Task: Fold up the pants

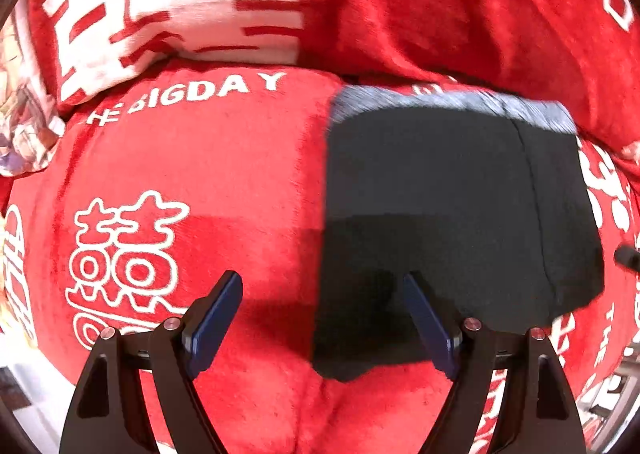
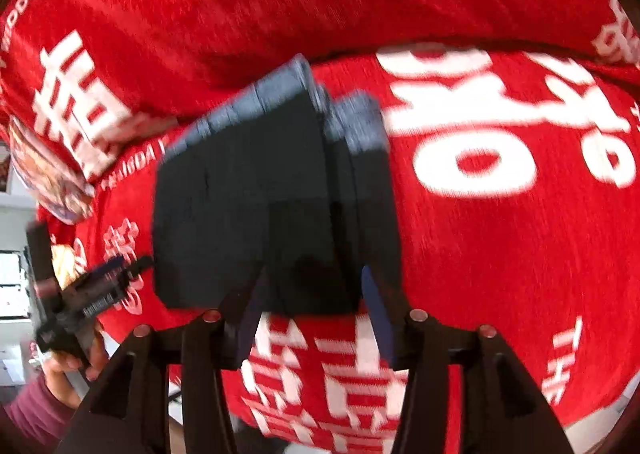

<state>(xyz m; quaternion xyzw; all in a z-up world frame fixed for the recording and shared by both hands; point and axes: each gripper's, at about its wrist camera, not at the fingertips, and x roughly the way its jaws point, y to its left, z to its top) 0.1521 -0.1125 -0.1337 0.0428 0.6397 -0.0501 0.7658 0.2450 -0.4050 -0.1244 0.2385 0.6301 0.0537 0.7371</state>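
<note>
The black pants (image 1: 452, 214) lie folded into a compact rectangle on the red blanket (image 1: 208, 174), with a grey-blue waistband (image 1: 448, 102) along the far edge. My left gripper (image 1: 322, 294) is open and empty, hovering at the fold's near left corner, one finger over the blanket, one over the pants. In the right wrist view the folded pants (image 2: 256, 206) lie just ahead of my right gripper (image 2: 314, 290), which is open with its fingertips at the near edge. The left gripper (image 2: 100, 286) shows there at the left, held by a hand.
A red and white pillow (image 1: 168, 6) lies at the back left. Bunched red blanket (image 1: 460, 6) rises behind the pants. The bed edge and pale furniture (image 2: 12, 282) show at the left of the right wrist view.
</note>
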